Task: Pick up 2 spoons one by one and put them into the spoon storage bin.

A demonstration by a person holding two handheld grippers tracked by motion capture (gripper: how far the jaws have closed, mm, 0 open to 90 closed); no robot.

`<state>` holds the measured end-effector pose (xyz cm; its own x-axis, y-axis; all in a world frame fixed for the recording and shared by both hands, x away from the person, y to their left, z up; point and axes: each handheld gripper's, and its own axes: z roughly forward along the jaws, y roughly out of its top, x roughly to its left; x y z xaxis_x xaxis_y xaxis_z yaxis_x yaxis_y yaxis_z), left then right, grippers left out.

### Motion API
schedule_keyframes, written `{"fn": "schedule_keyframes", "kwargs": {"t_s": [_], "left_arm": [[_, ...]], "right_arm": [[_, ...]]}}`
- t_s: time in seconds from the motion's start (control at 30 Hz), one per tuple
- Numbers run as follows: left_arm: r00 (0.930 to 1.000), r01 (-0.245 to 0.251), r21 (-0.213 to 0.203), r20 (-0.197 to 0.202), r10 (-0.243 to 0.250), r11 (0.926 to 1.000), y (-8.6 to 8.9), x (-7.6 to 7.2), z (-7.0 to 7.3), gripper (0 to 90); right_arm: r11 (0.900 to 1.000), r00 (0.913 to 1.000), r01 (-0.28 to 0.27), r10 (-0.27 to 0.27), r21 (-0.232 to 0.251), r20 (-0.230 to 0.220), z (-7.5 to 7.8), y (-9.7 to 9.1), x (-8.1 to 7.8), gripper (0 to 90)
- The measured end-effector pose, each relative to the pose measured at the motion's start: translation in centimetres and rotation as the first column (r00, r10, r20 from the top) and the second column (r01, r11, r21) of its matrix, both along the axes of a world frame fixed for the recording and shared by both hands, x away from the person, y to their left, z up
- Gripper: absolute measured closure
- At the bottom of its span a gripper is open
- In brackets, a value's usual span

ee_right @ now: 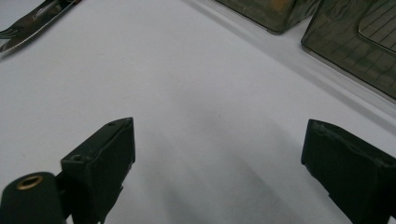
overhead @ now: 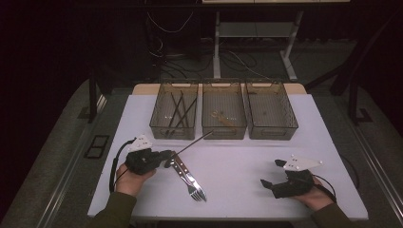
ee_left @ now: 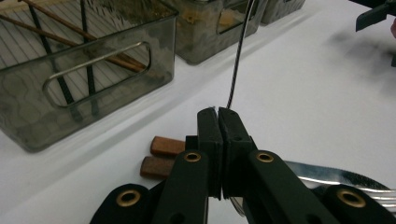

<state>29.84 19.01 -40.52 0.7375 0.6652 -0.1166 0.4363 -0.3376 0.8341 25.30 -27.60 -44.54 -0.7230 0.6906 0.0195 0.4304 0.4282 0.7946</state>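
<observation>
My left gripper (overhead: 171, 154) is at the table's left, shut on the lower end of a thin metal stick (overhead: 195, 141). The stick slants up and to the right, toward the clear bins. In the left gripper view its jaws (ee_left: 218, 112) are pressed together on the stick (ee_left: 237, 56), which rises from between them. A knife and a fork with brown wooden handles (overhead: 189, 178) lie on the white table just right of that gripper. Their handle ends (ee_left: 166, 146) lie beneath the jaws. My right gripper (overhead: 272, 172) rests at the front right, open, with bare table between its jaws (ee_right: 219, 154).
Three smoky clear bins stand in a row at the back. The left bin (overhead: 174, 128) holds several dark and wooden sticks. The middle bin (overhead: 224, 128) holds a few small brownish pieces, and the right bin (overhead: 273, 130) looks nearly bare. The white table (overhead: 237, 161) ends close in front of both hands.
</observation>
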Motion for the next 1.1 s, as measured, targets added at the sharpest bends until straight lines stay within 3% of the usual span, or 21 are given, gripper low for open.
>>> {"fn": "schedule_keyframes", "kwargs": {"t_s": [0.37, 0.73, 1.1], "left_arm": [[0.9997, 0.012, -0.028, 0.023, -0.011, 0.9995, -1.3, 1.4, 1.0, 88.0], [0.9985, 0.017, -0.044, 0.052, -0.015, 0.9989, -3.3, 4.0, 2.0, 88.0], [0.9957, -0.017, -0.052, 0.09, 0.021, 0.9985, -6.0, 6.6, 2.8, 88.1]], "right_arm": [[1.0, 1.0, -0.003, 0.003, 0.002, 0.001, 0.0, 0.1, 0.0, 10.0], [1.0, 1.0, -0.002, 0.002, 0.002, 0.006, 0.0, 0.1, 0.0, 10.0], [1.0, 1.0, 0.003, -0.003, 0.005, 0.002, 0.0, 0.1, 0.0, 10.0]]}}
